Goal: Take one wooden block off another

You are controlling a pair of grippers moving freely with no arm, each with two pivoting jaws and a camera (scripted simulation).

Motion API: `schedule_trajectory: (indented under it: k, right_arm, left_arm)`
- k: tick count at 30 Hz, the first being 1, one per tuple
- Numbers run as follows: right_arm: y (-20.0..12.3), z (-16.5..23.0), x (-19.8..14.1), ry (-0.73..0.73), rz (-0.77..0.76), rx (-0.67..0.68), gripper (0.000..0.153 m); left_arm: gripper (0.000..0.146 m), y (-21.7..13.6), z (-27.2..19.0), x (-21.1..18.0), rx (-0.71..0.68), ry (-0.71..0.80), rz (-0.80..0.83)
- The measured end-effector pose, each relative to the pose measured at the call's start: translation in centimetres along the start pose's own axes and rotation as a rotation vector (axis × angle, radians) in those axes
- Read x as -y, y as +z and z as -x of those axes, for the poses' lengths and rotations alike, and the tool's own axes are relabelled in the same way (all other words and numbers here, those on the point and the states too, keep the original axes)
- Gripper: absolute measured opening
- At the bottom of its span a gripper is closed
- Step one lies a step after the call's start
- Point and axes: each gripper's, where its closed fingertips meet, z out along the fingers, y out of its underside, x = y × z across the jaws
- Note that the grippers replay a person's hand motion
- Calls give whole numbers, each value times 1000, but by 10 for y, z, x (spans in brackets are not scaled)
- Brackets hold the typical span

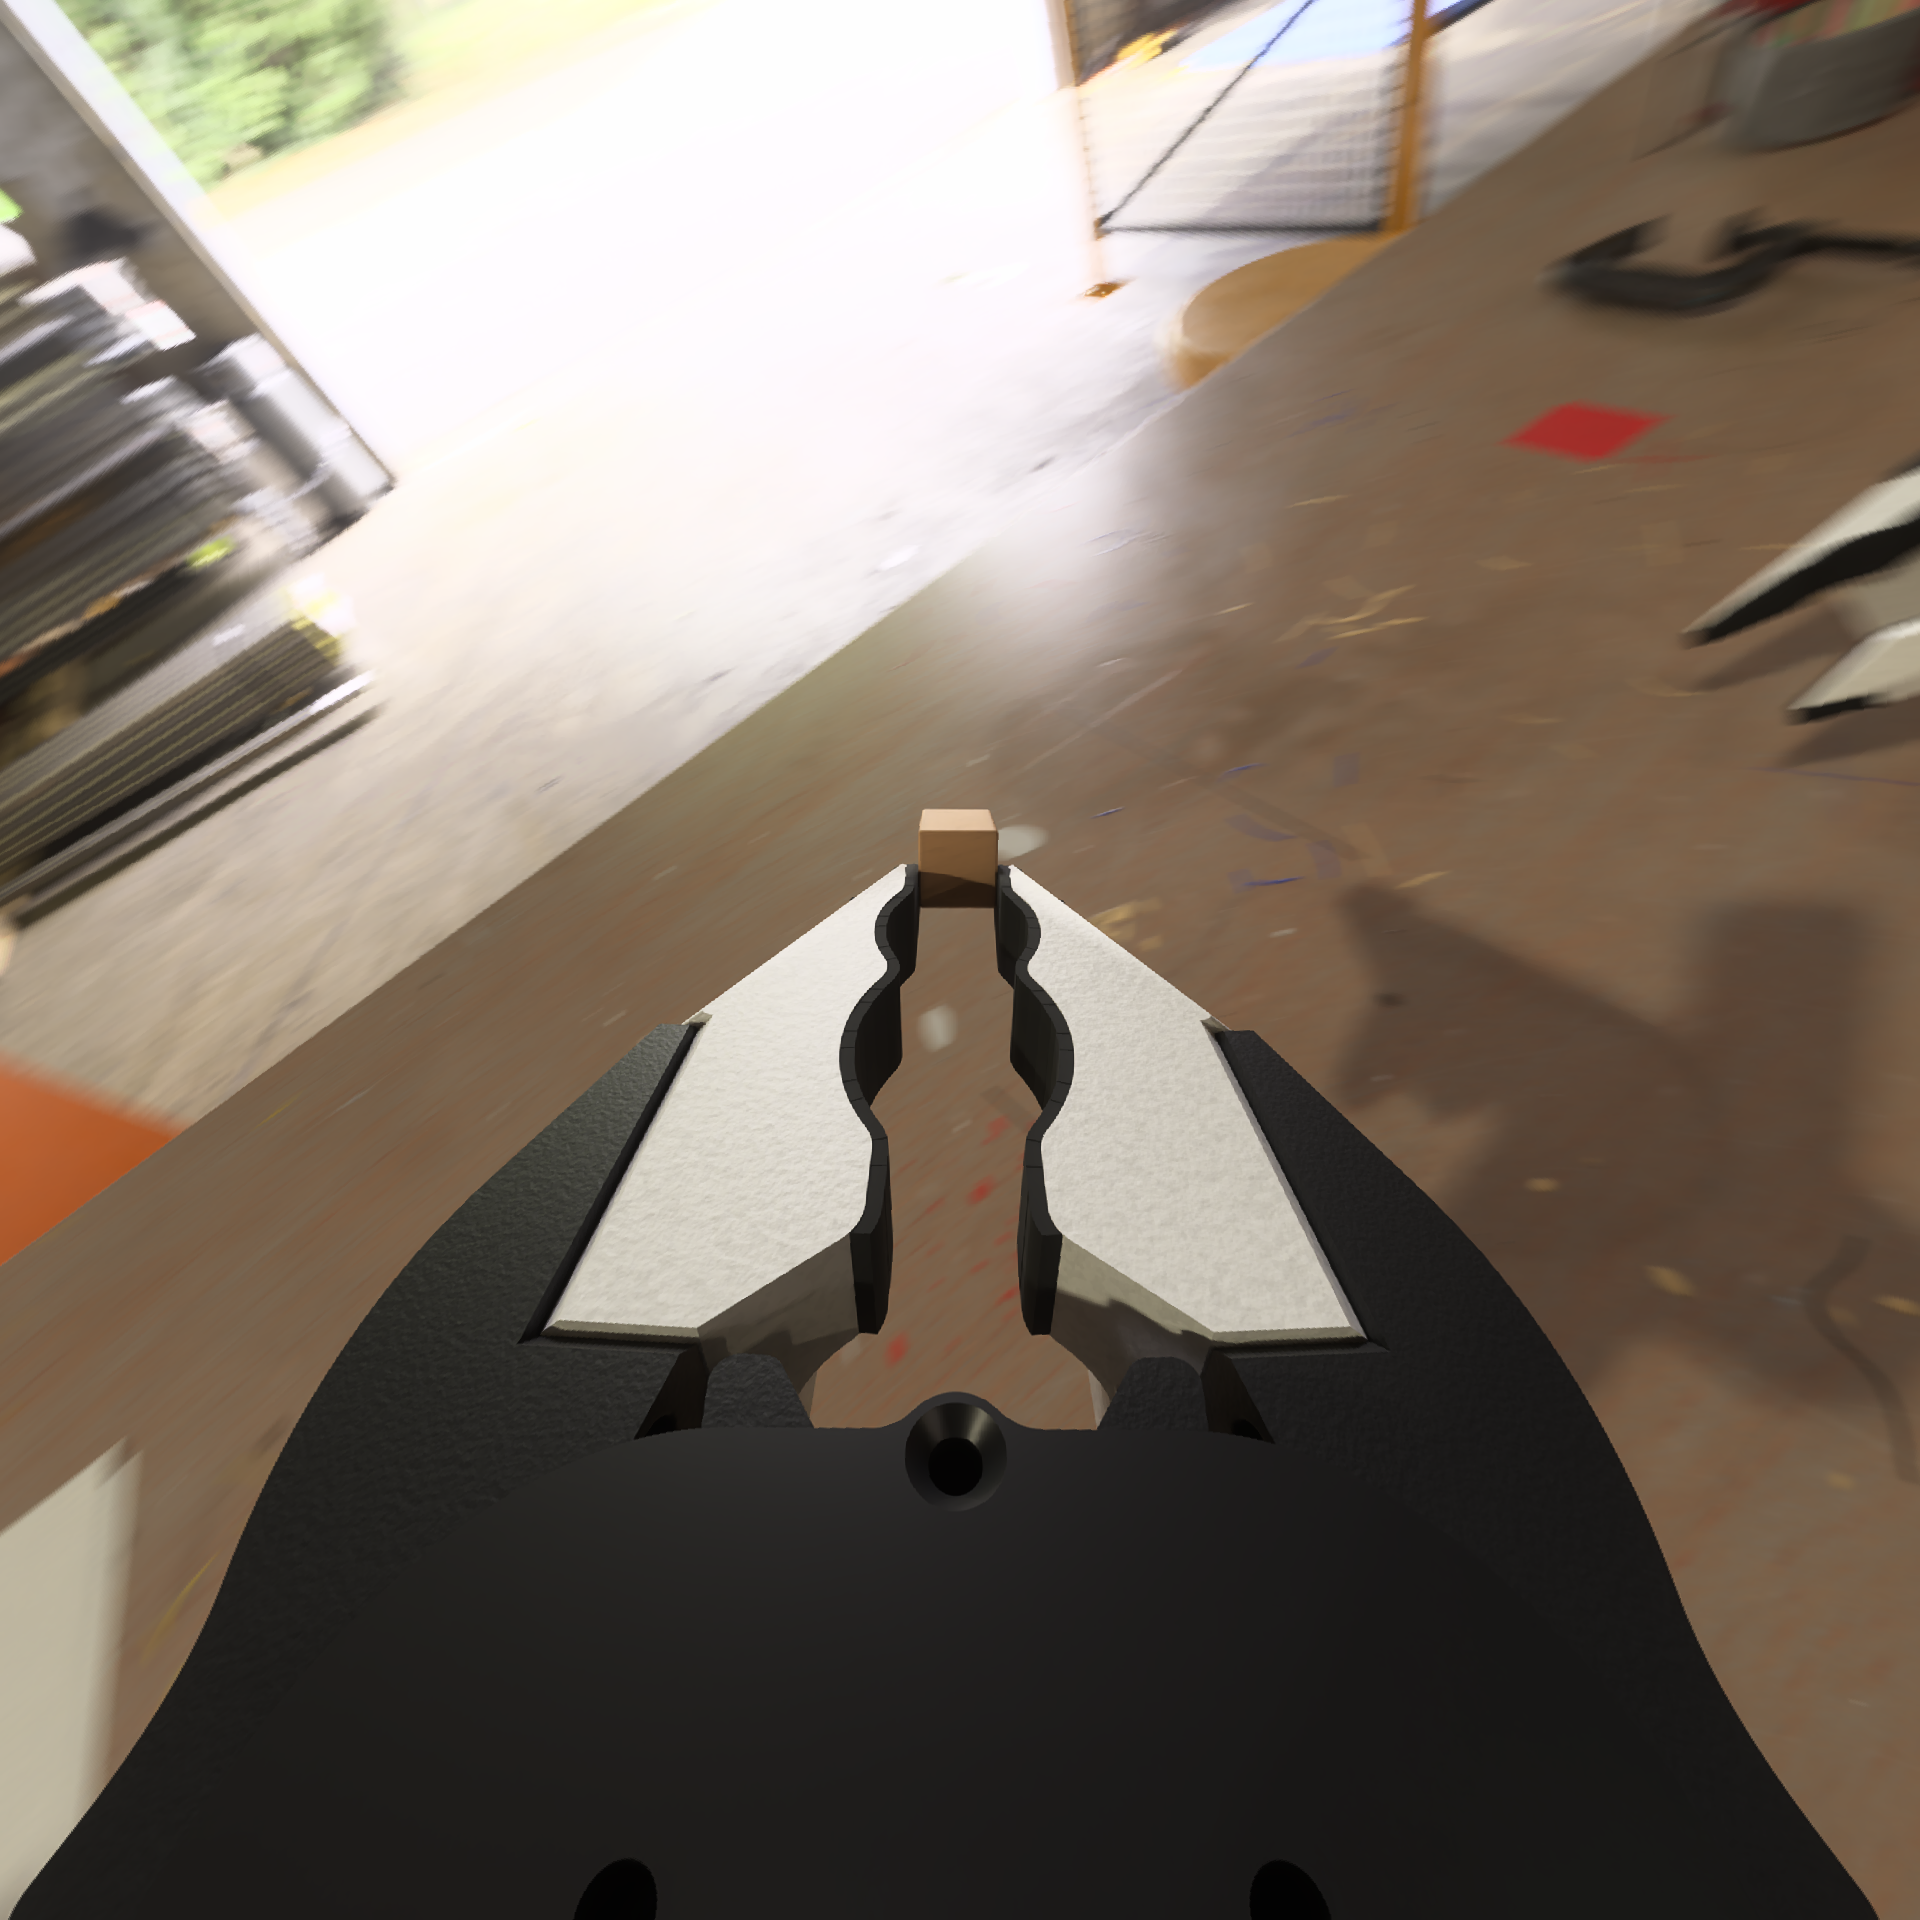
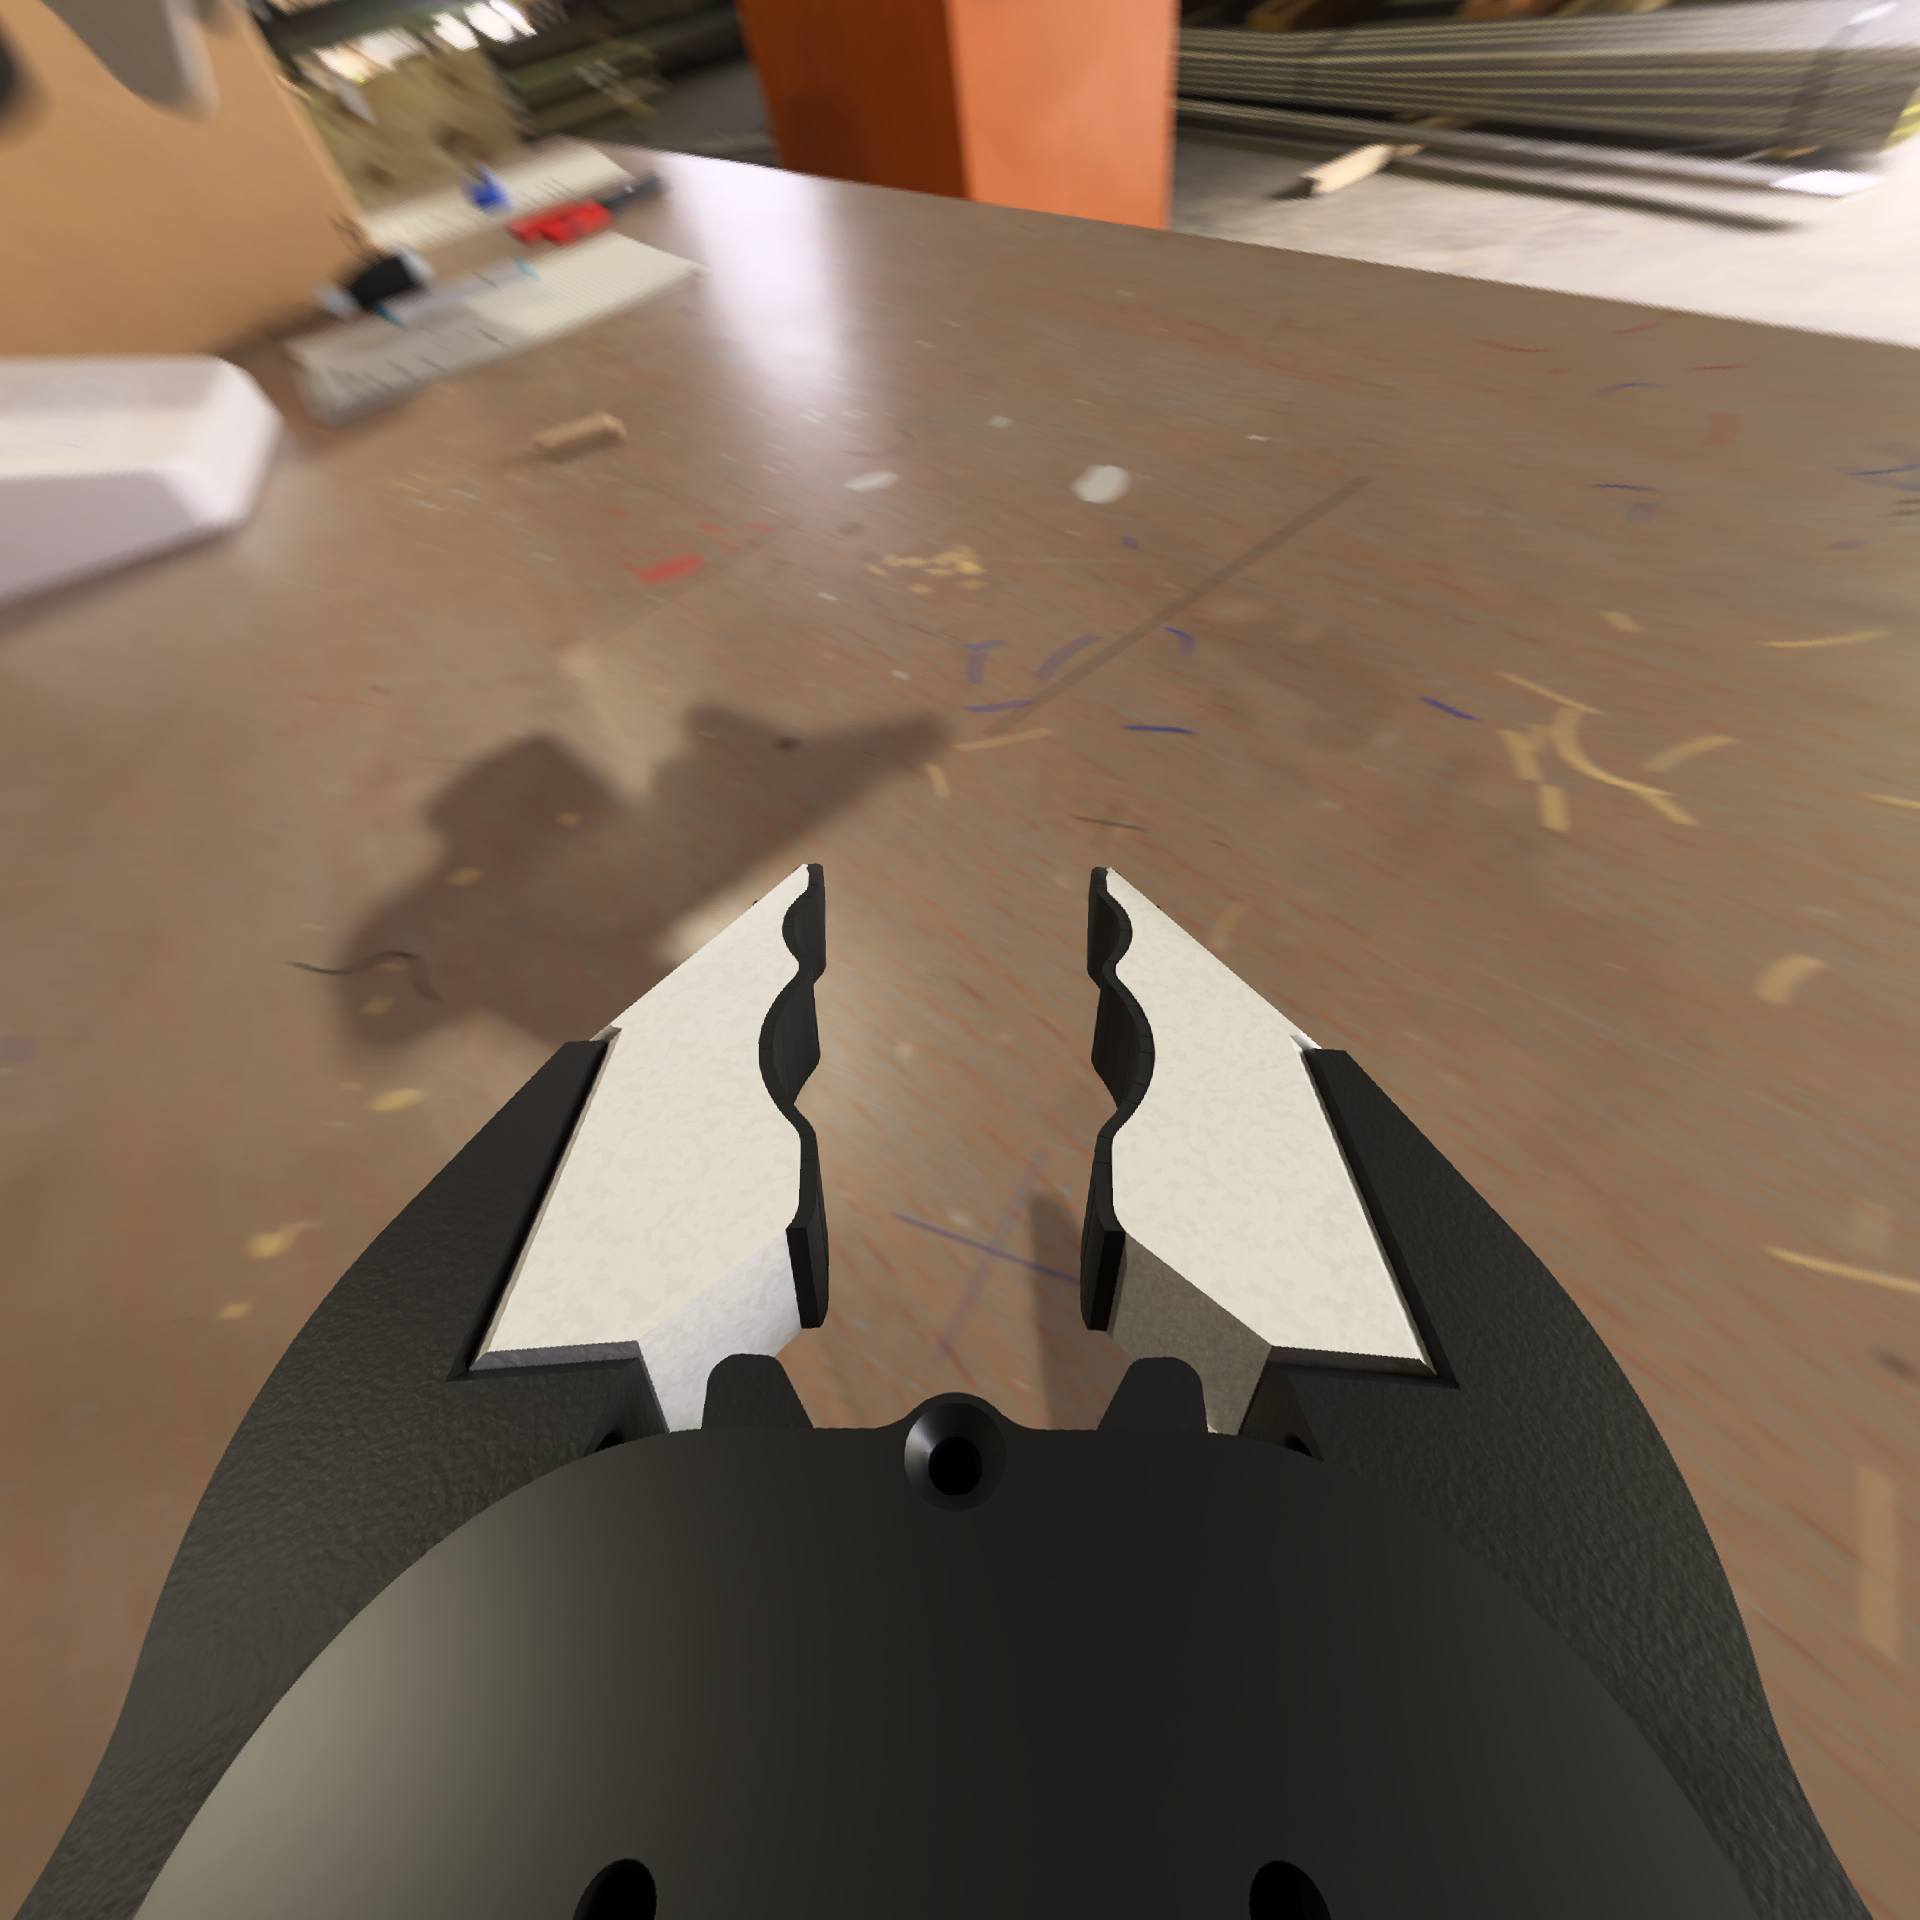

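Note:
In the left wrist view my left gripper (image 1: 957, 885) is shut on a small light wooden block (image 1: 957, 844), pinched between the fingertips and held above the brown table (image 1: 1351, 1039). No second block shows in this view. My right gripper (image 2: 956, 883) is open and empty, hovering over the table (image 2: 1247, 831). Its white fingers (image 1: 1808, 582) also show at the right edge of the left wrist view. A small tan piece (image 2: 579, 431) lies far left on the table in the right wrist view; it is too blurred to tell what it is.
The table edge (image 1: 623, 883) runs diagonally left of the held block. A red square mark (image 1: 1584, 429) and a black curved object (image 1: 1704, 275) lie far right. A white blurred shape (image 2: 114, 457), ruler-like tools (image 2: 468, 301) and an orange pillar (image 2: 966, 94) show in the right wrist view.

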Motion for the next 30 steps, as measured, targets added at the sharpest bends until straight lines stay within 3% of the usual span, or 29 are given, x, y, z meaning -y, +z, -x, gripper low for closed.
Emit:
schedule_trajectory:
  k: [7,11,20,24,30]
  right_arm:
    - [14,43,29,253,-172,271,53]
    - [18,50,34,314,-196,312,58]
    - [11,58,53,373,-333,474,56]
    - [13,58,51,393,-318,485,52]
    - [21,41,47,400,-289,363,36]
  left_arm:
    - [14,40,-137,19,-473,53,-312]
    - [14,49,-188,16,-605,114,-436]
    - [14,60,-221,9,-587,374,-428]
    - [14,69,-220,0,-481,547,-392]
    - [14,87,-214,-21,-235,974,-247]
